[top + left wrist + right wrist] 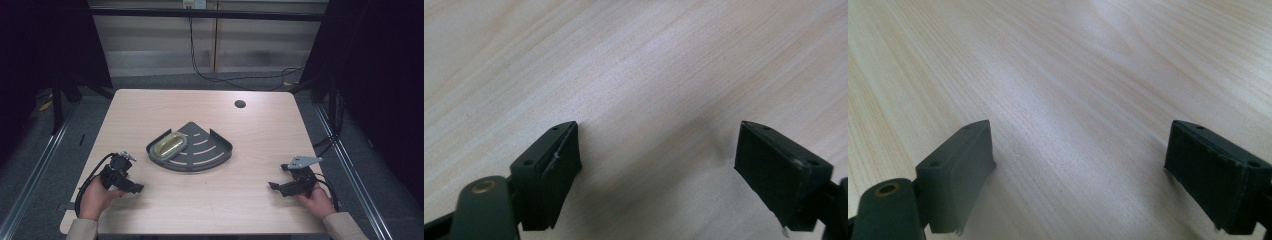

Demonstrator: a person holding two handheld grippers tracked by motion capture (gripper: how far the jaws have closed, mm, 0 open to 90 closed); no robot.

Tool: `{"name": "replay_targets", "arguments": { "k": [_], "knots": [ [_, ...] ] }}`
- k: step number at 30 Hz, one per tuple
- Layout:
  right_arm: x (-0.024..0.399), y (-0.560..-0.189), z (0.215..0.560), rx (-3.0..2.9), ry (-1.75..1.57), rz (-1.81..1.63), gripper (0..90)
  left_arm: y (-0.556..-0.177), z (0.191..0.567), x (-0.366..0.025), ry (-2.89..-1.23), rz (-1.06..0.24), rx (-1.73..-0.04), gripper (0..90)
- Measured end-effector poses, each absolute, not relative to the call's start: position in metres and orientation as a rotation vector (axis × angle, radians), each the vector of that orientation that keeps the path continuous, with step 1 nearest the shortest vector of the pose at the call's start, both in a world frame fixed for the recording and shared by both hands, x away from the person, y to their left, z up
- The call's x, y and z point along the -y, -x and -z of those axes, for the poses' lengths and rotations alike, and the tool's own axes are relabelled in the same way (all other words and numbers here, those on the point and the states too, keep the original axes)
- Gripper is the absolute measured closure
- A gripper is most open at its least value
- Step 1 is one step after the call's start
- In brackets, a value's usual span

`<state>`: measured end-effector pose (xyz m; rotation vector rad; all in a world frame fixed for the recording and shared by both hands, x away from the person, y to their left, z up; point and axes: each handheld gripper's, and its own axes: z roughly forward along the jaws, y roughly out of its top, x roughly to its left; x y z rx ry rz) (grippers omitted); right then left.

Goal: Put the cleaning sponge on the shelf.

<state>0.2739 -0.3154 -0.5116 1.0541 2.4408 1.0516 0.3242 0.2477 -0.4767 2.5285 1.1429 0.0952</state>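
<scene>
A light wood-grain table (210, 200) carries a dark grey, quarter-round slotted metal tray (200, 150) near its centre. At the tray's 9 o'clock edge a grey-rimmed oval dish with a yellowish, glossy inside (169, 145) lies within the tray wall. A small dark round hole (240, 104) sits in the tabletop toward 1 o'clock of the tray.

The person's left hand (95, 197) comes in from 7 o'clock, its beige sleeve (82, 230) at the table's near edge, and grips the left gripper (135, 188) low over the wood, pointing roughly toward 4 o'clock. In the left gripper view its two black jaws stand wide apart with bare table (649, 75) between them, holding nothing.

The right hand (316, 199) enters from 5 o'clock, and holds the right gripper (272, 185) near the table's right edge, its grey three-cornered plate (302, 161) on top and its jaws aimed toward 9 o'clock. In the right gripper view those jaws also gape wide, empty, over plain wood (1073, 75). Both grippers lie well apart from the tray.
</scene>
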Motion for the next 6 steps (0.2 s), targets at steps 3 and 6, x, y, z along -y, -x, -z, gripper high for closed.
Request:
{"name": "replay_targets", "arguments": {
  "k": [3,6],
  "knots": [
    [0.3154,-0.2739,0.5116,-2.441,-1.054,-1.05,11.6,-0.3231,0.4774,-0.247,-2.529,-0.11,-1.137,16.5],
    [0.3154,-0.2739,0.5115,-2.44,-1.055,-1.048,11.6,-0.3226,0.478,-0.2468,-2.531,-0.122,-1.131,16.0]
  ]
}}
